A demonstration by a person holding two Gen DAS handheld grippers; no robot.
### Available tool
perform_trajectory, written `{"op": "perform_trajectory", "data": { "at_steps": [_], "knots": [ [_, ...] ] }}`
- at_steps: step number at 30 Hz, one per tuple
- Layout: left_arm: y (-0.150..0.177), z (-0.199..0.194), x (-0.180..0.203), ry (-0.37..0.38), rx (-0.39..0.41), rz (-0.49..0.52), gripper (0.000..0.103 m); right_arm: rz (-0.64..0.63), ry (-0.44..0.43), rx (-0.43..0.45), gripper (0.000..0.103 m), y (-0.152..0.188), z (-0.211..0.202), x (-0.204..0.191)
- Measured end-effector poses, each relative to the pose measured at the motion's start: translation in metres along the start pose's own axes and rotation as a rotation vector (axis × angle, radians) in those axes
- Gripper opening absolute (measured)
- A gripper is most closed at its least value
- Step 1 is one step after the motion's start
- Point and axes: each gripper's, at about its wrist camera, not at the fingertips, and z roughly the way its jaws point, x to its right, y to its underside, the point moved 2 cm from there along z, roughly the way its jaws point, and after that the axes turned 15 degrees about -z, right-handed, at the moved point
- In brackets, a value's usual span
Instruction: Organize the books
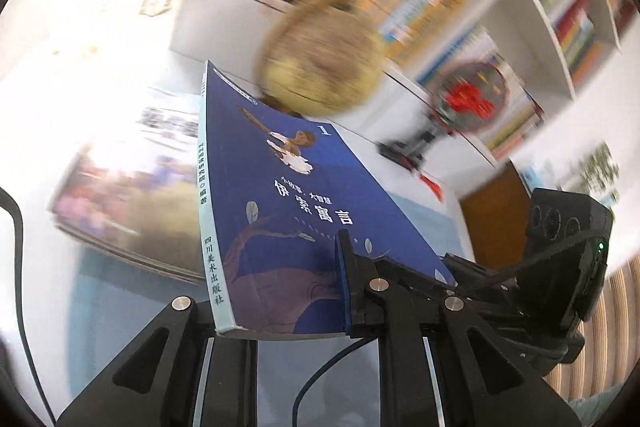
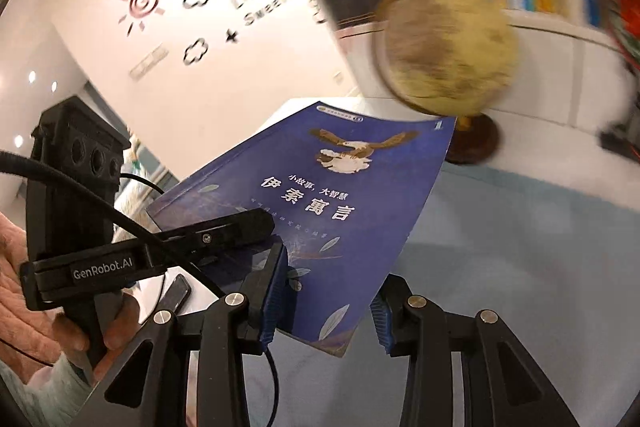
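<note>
I hold one blue paperback book with an eagle on its cover [image 1: 304,211], lifted clear above the pale blue desk [image 2: 520,227]. My left fingers [image 1: 280,307] are clamped on its lower edge near the pale spine. My right fingers [image 2: 324,311] straddle the book's lower right corner; the left pad touches the cover, the right pad stands just off the edge, so I cannot tell if they grip. Two grippers, one book. One yellowish globe on a dark round base [image 2: 448,51] stands just beyond the book's far edge. One large picture book [image 1: 128,203] lies blurred on the desk below. White shelves packed with books [image 1: 560,7] rise behind, open desk to the right
</note>
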Motion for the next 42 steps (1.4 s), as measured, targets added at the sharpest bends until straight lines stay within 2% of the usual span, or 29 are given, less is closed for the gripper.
{"op": "perform_trajectory", "data": {
  "at_steps": [4,7,9,13,17,21,25,30,32,36,39,42],
  "knots": [
    [-0.027,0.003,-0.045,-0.029,0.012,-0.059,0.013,-0.011,-0.020,-0.051,0.038,-0.024,0.054,-0.017],
    [-0.038,0.016,-0.072,-0.043,-0.020,-0.091,0.014,0.012,-0.028,-0.126,0.039,-0.031,0.093,-0.019],
    [-0.042,0.024,-0.085,-0.024,-0.045,-0.110,0.014,0.025,-0.006,-0.162,0.040,-0.033,0.109,-0.019],
    [-0.058,0.036,-0.100,0.025,-0.088,-0.140,0.013,0.049,0.025,-0.184,0.040,-0.039,0.125,-0.018],
    [-0.070,0.045,-0.114,0.040,-0.119,-0.174,0.013,0.101,0.011,-0.207,0.040,-0.038,0.137,-0.015],
    [-0.073,0.048,-0.123,0.022,-0.146,-0.176,0.014,0.088,0.010,-0.232,0.040,-0.037,0.145,-0.015],
    [-0.069,0.054,-0.136,-0.017,-0.213,-0.202,0.023,0.042,0.039,-0.277,0.043,-0.034,0.153,-0.023],
    [-0.062,0.049,-0.154,-0.041,-0.256,-0.249,0.026,0.049,0.033,-0.320,0.043,-0.027,0.166,-0.022],
    [-0.060,0.046,-0.160,-0.028,-0.253,-0.284,0.026,0.052,0.039,-0.328,0.043,-0.024,0.168,-0.024],
    [-0.056,0.041,-0.157,-0.082,-0.226,-0.251,0.026,0.065,0.042,-0.343,0.044,-0.022,0.173,-0.022],
    [-0.058,0.035,-0.168,-0.097,-0.185,-0.298,0.026,0.080,0.040,-0.339,0.045,-0.023,0.175,-0.022],
    [-0.061,0.026,-0.178,-0.168,-0.124,-0.311,0.026,0.086,0.059,-0.348,0.046,-0.020,0.178,-0.023]
  ]
}}
